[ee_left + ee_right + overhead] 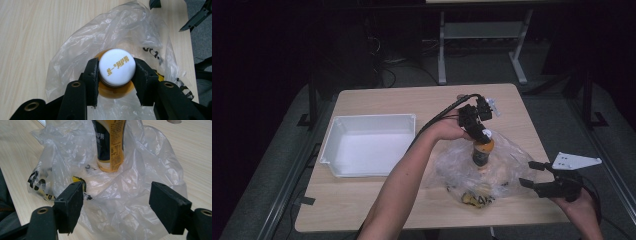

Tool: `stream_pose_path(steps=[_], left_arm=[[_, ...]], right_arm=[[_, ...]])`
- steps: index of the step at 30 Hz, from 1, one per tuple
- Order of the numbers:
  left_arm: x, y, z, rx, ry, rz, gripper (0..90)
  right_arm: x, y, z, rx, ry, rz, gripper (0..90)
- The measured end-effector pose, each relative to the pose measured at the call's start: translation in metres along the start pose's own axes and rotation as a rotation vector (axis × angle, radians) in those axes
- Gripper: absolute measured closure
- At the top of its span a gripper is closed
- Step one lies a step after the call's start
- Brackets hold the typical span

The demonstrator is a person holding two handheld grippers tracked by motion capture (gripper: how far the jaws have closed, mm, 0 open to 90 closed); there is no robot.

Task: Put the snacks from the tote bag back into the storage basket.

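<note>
High view: a wooden surface point(362, 200) carries a white tray point(332, 150) at left and a clear plastic bag point(507, 160) at right, well apart from each other.
Bottle position: a bottle point(481, 152) stands upright inside the open bag, right of the tray and near the middle of the surface's depth.
Bottle appearance: white cap point(117, 67) with gold print; amber shoulder beneath it; dark and yellow label point(110, 142) in the right gripper view.
Left gripper point(478, 131): reaches in from above the bottle; its fingers point(92, 75) are closed against opposite sides of the cap, touching it.
Right gripper point(538, 175): sits at the near right edge of the surface, just beside the bag; its fingers point(71, 205) are spread wide with nothing between them, the crumpled film lying beyond.
Bag contents: some dark and yellow printed matter lies low in the near part of the bag; what it is cannot be told.
Handling, bottle: probably rigid and fairly heavy if full; the smooth cap may slip, so a grip at the cap's ribbed side or the neck below seems safest.
Handling, bag: thin, soft and slippery film; likely to cling to and rise with the bottle unless its near edge is pinned or pinched.
</note>
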State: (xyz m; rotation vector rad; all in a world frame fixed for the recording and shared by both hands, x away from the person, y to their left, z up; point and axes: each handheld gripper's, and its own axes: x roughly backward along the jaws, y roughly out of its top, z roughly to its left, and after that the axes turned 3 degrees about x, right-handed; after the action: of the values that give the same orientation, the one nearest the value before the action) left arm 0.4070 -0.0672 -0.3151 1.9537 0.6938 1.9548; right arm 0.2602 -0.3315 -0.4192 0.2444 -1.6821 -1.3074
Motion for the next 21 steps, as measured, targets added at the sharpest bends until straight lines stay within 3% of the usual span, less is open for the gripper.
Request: stream_pose_path(steps=[10,16,21], left_arm=[[0.0004,0.0041,-0.0013,-0.002,0.011,0.031,59.2],[0.0006,0.0056,-0.0020,0.028,0.017,0.041,59.2],[0.0001,0.0074,-0.0040,0.024,0.026,0.044,59.3]], right_arm=[[-0.0002,-0.0008,0.0003,-0.003,0.006,-0.002,26.8],[0.0005,-0.0008,0.0000,-0.004,0.006,-0.005,26.7],[0.0007,-0.0003,0.0000,-0.004,0.003,-0.005,26.5]])
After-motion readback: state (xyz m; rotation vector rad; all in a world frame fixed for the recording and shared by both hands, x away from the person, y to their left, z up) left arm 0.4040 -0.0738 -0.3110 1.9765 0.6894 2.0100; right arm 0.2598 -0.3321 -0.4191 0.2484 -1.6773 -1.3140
